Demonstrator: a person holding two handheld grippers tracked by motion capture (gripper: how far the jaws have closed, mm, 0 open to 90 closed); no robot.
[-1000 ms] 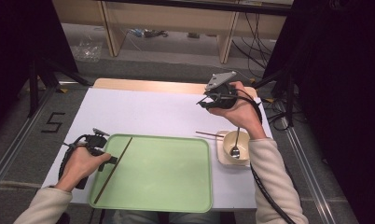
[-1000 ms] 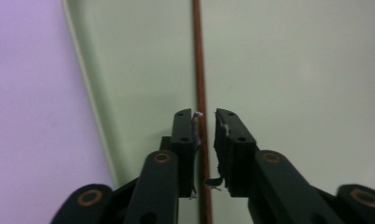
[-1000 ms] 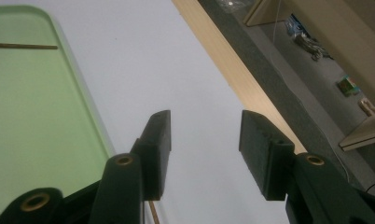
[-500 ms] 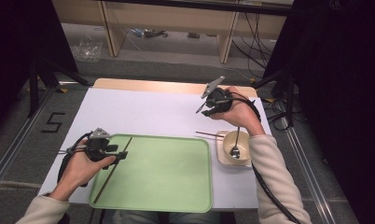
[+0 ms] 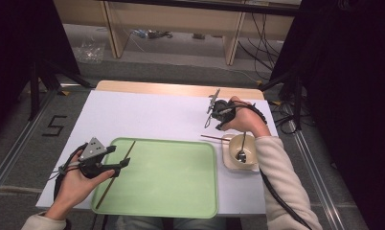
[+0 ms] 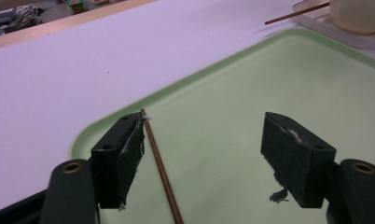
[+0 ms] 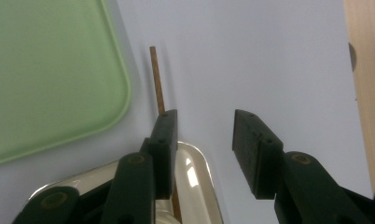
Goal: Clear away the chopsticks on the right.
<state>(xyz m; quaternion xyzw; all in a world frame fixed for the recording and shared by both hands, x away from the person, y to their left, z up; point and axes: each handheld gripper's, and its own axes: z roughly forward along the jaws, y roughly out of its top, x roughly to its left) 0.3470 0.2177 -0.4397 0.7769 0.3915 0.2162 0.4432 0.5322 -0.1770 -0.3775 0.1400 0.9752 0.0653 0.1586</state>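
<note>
Claws point(image 5: 126, 162) point(image 5: 209, 120): 2, open | chopsticks point(image 5: 115, 172) point(image 5: 213, 138): 2 | tray point(image 5: 181, 191): 1

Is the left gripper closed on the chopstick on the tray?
No, the left gripper has its jaws wide apart, with the chopstick lying on the green tray beside one.

We see two thin brown chopsticks. One chopstick point(image 5: 115, 173) lies flat along the left side of the green tray point(image 5: 181, 182), just beside the left-hand pad of our left tongs point(image 6: 204, 154), whose jaws gape wide above it. The second chopstick point(image 5: 213, 138) rests on the white surface point(image 5: 152, 115), near end on the small tray's point(image 7: 195, 177) rim, just below our right tongs point(image 7: 202, 140).
</note>
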